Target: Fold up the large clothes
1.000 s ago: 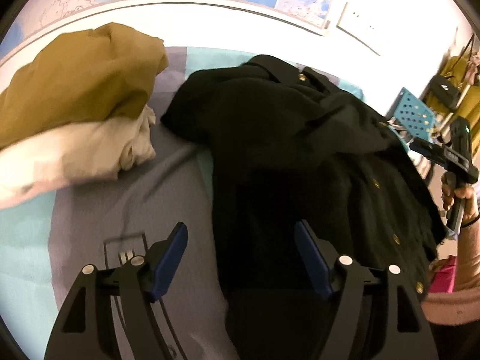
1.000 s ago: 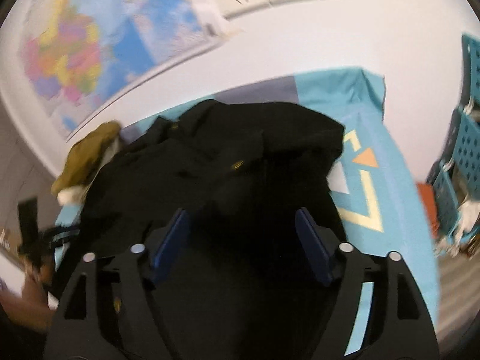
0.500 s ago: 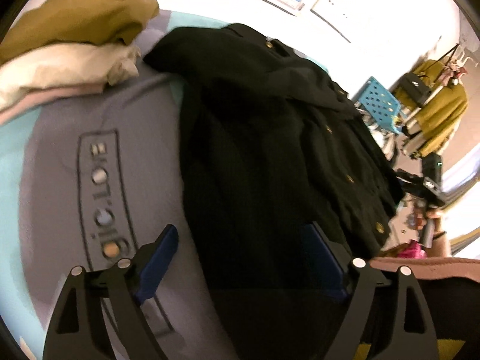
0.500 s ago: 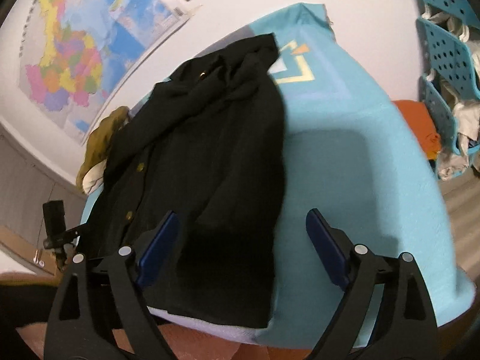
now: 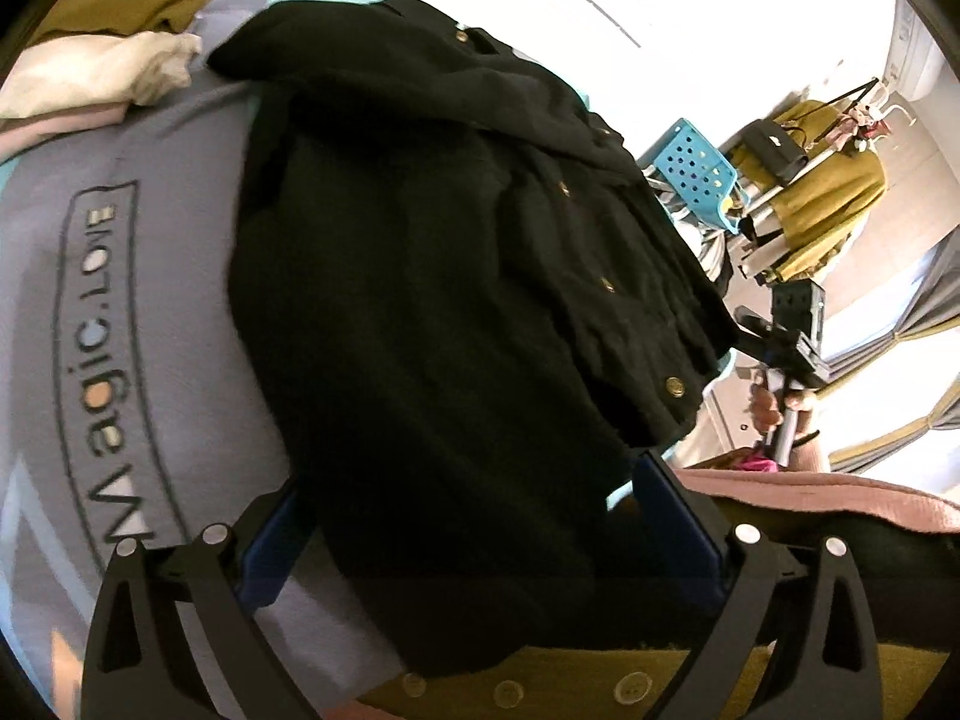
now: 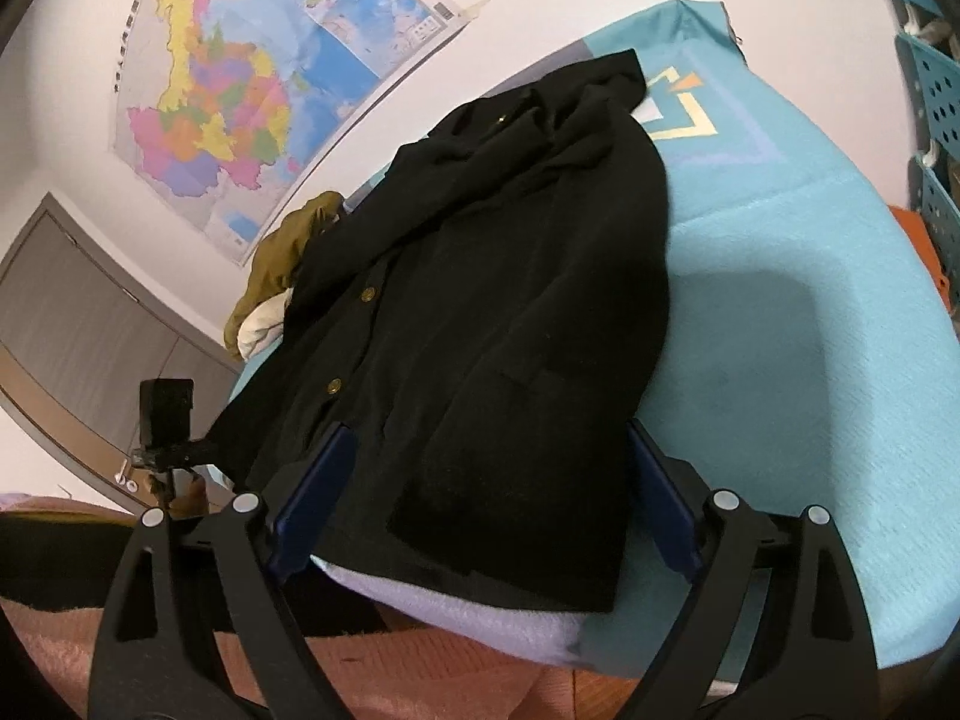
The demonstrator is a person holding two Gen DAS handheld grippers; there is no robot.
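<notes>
both claws gaping, left gripper [image 5: 474, 531] widening further, right gripper [image 6: 483, 501] steady, straddling black coat [image 6: 498, 300] hem, lower frame, gripping nothing.

Blanketed bed [image 6: 810, 312] under black coat [image 6: 510, 300]

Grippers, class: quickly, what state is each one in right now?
Left gripper: open, just opening, holding nothing, over black coat.
Right gripper: open, holding nothing.

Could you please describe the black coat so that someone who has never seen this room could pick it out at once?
Start at the turquoise blanket under the wall map. The black coat sprawls along its middle, hem toward the near edge. Unlike the olive garment and cream garment heaped by its collar end, it is spread flat and has gold buttons.
</notes>
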